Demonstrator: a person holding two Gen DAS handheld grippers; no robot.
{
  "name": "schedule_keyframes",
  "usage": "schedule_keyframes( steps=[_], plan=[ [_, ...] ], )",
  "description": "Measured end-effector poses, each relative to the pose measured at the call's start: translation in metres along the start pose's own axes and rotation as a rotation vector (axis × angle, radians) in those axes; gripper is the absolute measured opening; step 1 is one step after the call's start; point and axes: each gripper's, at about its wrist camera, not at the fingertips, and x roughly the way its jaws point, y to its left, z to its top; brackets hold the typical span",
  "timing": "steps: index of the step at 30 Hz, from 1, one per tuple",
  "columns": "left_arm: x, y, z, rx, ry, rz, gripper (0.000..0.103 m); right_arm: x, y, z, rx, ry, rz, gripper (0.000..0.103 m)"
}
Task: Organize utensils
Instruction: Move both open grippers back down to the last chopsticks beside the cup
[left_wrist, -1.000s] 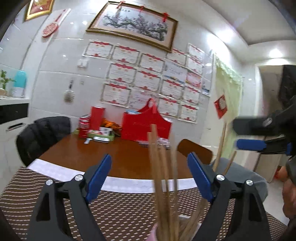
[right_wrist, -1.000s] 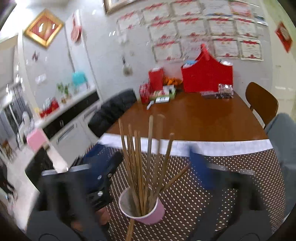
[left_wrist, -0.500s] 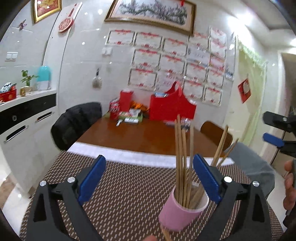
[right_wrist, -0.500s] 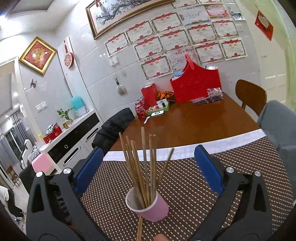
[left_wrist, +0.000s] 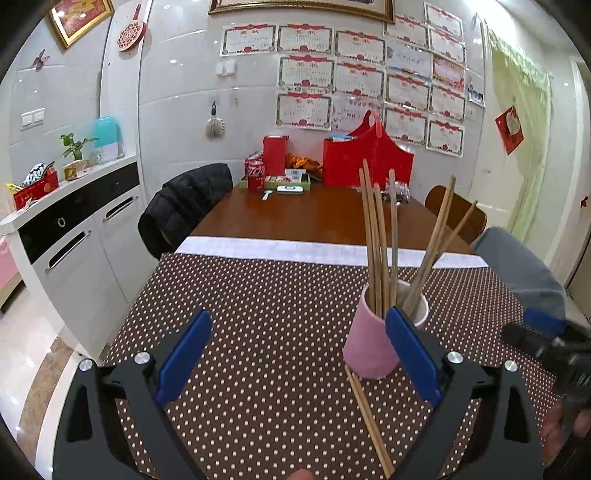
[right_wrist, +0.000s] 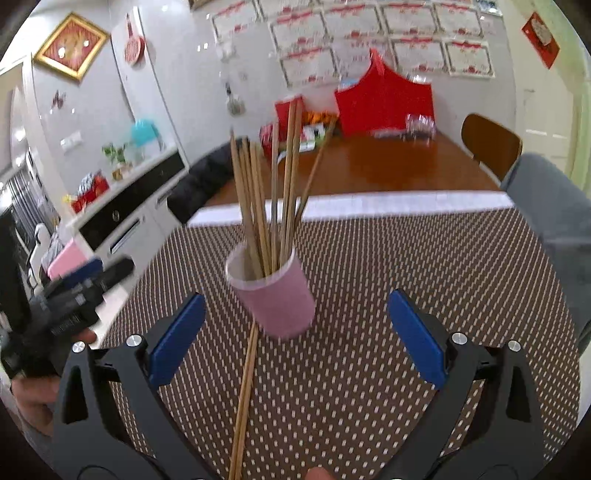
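Note:
A pink cup (left_wrist: 369, 347) stands on the dotted mat with several wooden chopsticks (left_wrist: 380, 240) upright in it. A loose pair of chopsticks (left_wrist: 369, 417) lies flat on the mat, one end against the cup's base. My left gripper (left_wrist: 297, 325) is open and empty, with the cup just behind its right finger. In the right wrist view the cup (right_wrist: 277, 299) and its chopsticks (right_wrist: 269, 192) sit just beyond my right gripper (right_wrist: 295, 306), which is open and empty. The loose pair (right_wrist: 245, 387) runs back between its fingers.
The brown dotted mat (left_wrist: 258, 314) covers the near end of a wooden table (left_wrist: 295, 218). A red bag (left_wrist: 365, 158), cans and boxes stand at the far end. A black jacket (left_wrist: 181, 206) hangs on a chair at the left, and a white cabinet (left_wrist: 74, 236) stands beyond it.
The left gripper has drawn back and to the left, so the cup has passed from between its fingers to behind the right one. The right gripper has come down closer to the cup.

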Motion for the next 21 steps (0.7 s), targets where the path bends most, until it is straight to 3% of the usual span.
schedule_keyframes(
  steps=[11, 14, 21],
  plan=[
    [0.013, -0.003, -0.038, -0.019, 0.152, 0.02, 0.093, 0.029, 0.005, -0.045, -0.014, 0.162, 0.01, 0.097],
    [0.034, -0.013, -0.06, 0.001, 0.261, -0.01, 0.093, 0.037, -0.002, -0.052, -0.008, 0.201, -0.006, 0.097],
    [0.08, -0.026, -0.099, 0.05, 0.445, 0.008, 0.093, 0.041, -0.023, -0.06, 0.014, 0.235, -0.037, 0.097]
  ],
)
